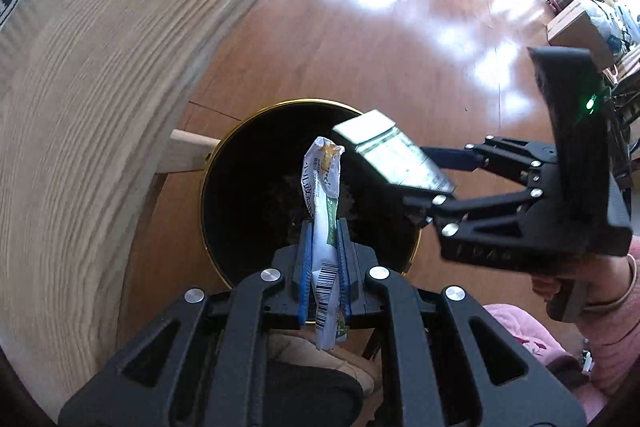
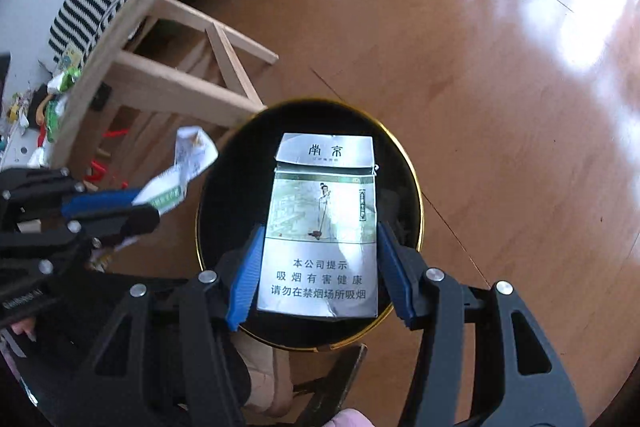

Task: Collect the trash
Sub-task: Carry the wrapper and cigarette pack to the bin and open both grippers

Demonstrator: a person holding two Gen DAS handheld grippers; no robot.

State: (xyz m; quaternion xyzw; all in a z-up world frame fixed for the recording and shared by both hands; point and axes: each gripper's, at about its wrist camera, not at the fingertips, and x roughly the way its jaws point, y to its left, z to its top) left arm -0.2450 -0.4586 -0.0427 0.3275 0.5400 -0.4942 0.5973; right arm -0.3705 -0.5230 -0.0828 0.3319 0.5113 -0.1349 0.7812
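Two hand-held grippers hang over a black, gold-rimmed waste bin (image 2: 416, 195) standing on a wooden floor (image 2: 500, 87), just beside a pale wooden table (image 1: 80, 87). The left gripper (image 1: 324, 247) has its blue pads pressed nearly together on a crumpled white snack wrapper (image 1: 322, 187); the wrapper's long axis runs along the fingers, its free end reaching out over the bin's dark mouth. The right gripper (image 2: 320, 259) pinches a silver cigarette pack (image 2: 320, 223) by its two long edges, jaws held partly apart by the pack's width, the lid end pointing away from the hand. Seen from the right wrist, the pack sits squarely over the middle of the bin's opening, while the wrapper hangs at the bin's table-side rim, partly outside it. Seen from the left wrist, the wrapper lies well inside the rim, so how it clears the rim cannot be settled. The drop appears to turn on that: the pack looks ready to fall straight in; the wrapper may need carrying inward first.
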